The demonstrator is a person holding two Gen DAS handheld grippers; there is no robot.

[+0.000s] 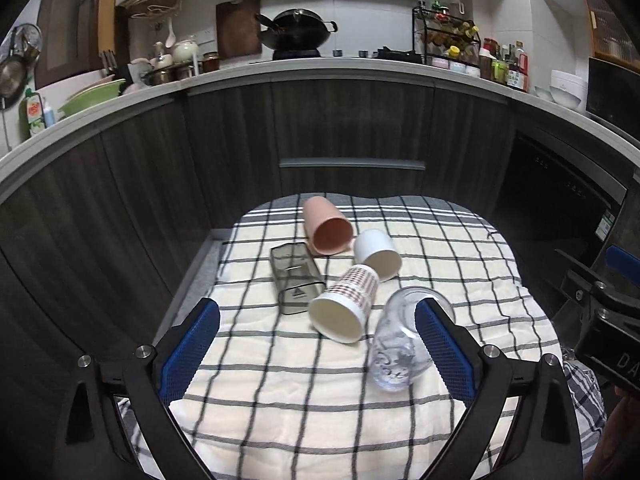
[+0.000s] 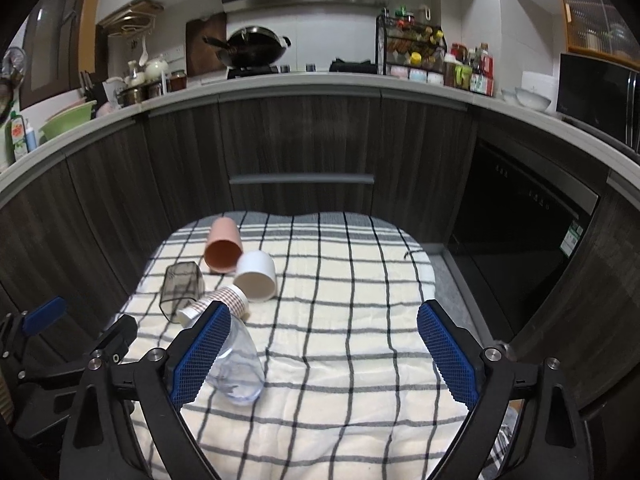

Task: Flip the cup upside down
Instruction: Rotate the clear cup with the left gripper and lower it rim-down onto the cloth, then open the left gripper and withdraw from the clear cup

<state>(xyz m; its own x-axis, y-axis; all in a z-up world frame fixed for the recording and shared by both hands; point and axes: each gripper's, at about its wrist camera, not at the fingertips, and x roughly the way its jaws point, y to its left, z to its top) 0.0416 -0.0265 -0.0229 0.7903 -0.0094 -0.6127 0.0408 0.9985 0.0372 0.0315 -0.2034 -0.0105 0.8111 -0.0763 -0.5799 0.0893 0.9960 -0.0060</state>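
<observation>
Right now your clear cup (image 1: 394,344) lies on its side near the cloth's (image 1: 280,380) front edge; your left gripper (image 1: 318,344) and right gripper (image 2: 324,354) both gape, empty.

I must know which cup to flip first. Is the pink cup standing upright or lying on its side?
Lying on its side. The pink cup rests lengthwise on the checked cloth, its open mouth facing sideways toward the camera.

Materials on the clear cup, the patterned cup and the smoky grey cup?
Clear round cup: glass or clear plastic, glossy; cloth lines show through.
White cup with brown pattern: looks like paper, matte, rolled rim.
Smoky grey squarish cup: tinted translucent plastic, probably; flat walls show the checks behind.
</observation>
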